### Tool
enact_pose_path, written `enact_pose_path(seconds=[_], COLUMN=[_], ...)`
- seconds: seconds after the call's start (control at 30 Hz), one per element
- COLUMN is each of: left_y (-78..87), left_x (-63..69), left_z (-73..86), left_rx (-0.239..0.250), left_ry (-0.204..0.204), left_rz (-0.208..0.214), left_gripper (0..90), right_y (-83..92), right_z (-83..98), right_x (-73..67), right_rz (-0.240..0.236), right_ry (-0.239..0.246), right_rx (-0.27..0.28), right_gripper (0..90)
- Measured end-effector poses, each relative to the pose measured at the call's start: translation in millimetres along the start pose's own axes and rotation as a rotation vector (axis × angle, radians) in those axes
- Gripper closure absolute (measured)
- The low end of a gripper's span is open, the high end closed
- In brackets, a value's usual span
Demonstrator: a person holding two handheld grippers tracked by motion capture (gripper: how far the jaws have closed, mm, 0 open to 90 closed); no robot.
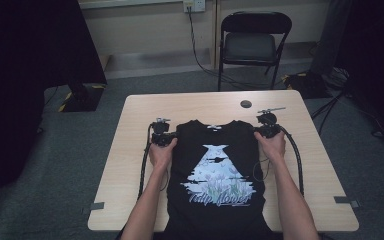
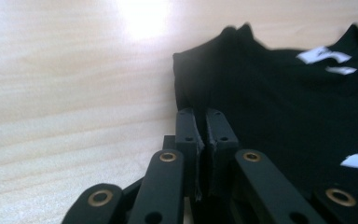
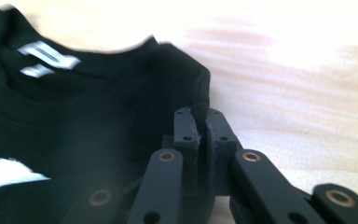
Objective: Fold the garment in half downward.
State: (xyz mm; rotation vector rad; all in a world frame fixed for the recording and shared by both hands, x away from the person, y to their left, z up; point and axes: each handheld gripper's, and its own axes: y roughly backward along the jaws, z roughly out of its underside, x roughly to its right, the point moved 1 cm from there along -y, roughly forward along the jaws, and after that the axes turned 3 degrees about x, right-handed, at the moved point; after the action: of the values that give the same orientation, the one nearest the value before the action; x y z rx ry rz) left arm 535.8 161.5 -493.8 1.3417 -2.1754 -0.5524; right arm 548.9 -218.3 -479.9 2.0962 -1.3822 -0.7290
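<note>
**Both grippers pinch the shirt's shoulders, ready for a lift or fold**

At the centre left of the high view, the left gripper (image 1: 161,134) sits at the shoulder edge of a black T-shirt (image 1: 220,175). In the left gripper view its fingers (image 2: 186,135) are pressed together with a thin fold of the dark cloth caught between them, the bare worktop (image 2: 65,93) stretching off to the left of the frame.

The T-shirt lies flat, face up, in the middle of the worktop (image 1: 130,150), collar toward the top of the frame and its hem running over the near edge at the bottom. A pale printed design covers its chest, and white labels (image 3: 46,55) show inside the collar.

At the centre right, the right gripper (image 1: 269,127) mirrors the left one on the other shoulder. In the right gripper view its fingers (image 3: 185,133) are likewise closed tight, with the shirt's edge seemingly nipped between them.

The step in hand looks like the grasp on both shoulders, just made. The next move probably calls for raising both hands evenly and together, keeping the cloth taut between them, so that neither thin pinch slips free while the shirt is lifted or folded over.

A folding chair (image 1: 252,45) stands beyond the worktop at the upper centre.
</note>
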Motion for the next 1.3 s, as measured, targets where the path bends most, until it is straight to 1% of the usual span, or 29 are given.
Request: enact_pose_path(seconds=[0.03,0.1,0.13,0.27,0.47,0.53,0.63,0.7,0.73,0.8,0.9,0.97,1.0,1.03,1.1,1.13,1.2,1.23,1.3], left_y=[1.6,6.5,8.8,16.3,27.0,30.8,37.1,40.1,41.4,42.1,40.5,39.5,39.4,39.2,39.4,40.5,41.4,44.0,45.8], left_x=[1.2,5.7,7.3,12.8,13.6,14.5,14.8,15.9,15.6,15.7,13.9,12.7,12.7,14.0,14.9,16.7,17.6,19.6,22.4], left_z=[-1.2,-5.5,-7.4,-12.3,-19.1,-22.9,-29.2,-32.7,-33.9,-35.1,-36.3,-38.9,-40.7,-44.1,-46.1,-50.3,-52.5,-56.9,-61.2], left_rx=[0.007,0.019,0.027,0.042,0.07,0.07,0.084,0.092,0.095,0.097,0.097,0.099,0.098,0.101,0.104,0.106,0.109,0.121,0.125], left_ry=[0.002,-0.015,-0.016,-0.031,-0.026,-0.038,-0.035,-0.047,-0.048,-0.07,-0.069,-0.064,-0.068,-0.077,-0.074,-0.085,-0.088,-0.079,-0.087], left_rz=[0.002,-0.002,0.005,0.009,0.017,0.016,0.016,0.004,0.007,-0.014,-0.018,-0.019,-0.018,-0.021,-0.019,-0.028,-0.033,-0.028,-0.025], left_gripper=[86.0,86.0,86.0,86.3,86.5,86.5,86.5,86.5,86.5,86.5,86.5,86.6,86.5,86.5,86.5,86.5,86.5,86.5,86.5], right_y=[3.0,8.9,11.7,22.1,36.5,40.1,44.9,47.3,48.0,48.5,49.6,51.0,52.9,53.6,54.6,57.2,58.0,59.3,61.8], right_z=[-1.8,-5.4,-6.8,-11.5,-19.9,-23.7,-30.6,-34.4,-35.9,-38.4,-42.5,-46.0,-48.3,-49.2,-50.6,-54.2,-55.2,-56.3,-59.0], right_x=[-0.4,-2.3,-3.4,-8.4,-14.0,-16.1,-19.8,-22.6,-23.5,-24.0,-23.3,-24.1,-25.3,-25.0,-24.4,-22.9,-22.9,-22.7,-21.9], right_rz=[-0.004,0.001,0.001,0.009,0.029,0.03,0.033,0.035,0.037,0.049,0.055,0.062,0.068,0.072,0.076,0.083,0.087,0.092,0.115], right_ry=[0.001,0.009,0.016,0.025,0.039,0.041,0.048,0.052,0.056,0.047,0.038,0.047,0.062,0.063,0.058,0.053,0.053,0.06,0.065], right_rx=[0.01,0.022,0.028,0.045,0.071,0.077,0.087,0.09,0.094,0.09,0.088,0.093,0.097,0.099,0.102,0.113,0.114,0.119,0.138], right_gripper=[85.5,85.7,85.7,85.8,85.9,86.0,86.0,86.0,86.0,86.0,86.1,86.1,86.2,86.3,86.3,86.4,86.4,86.6,86.7])
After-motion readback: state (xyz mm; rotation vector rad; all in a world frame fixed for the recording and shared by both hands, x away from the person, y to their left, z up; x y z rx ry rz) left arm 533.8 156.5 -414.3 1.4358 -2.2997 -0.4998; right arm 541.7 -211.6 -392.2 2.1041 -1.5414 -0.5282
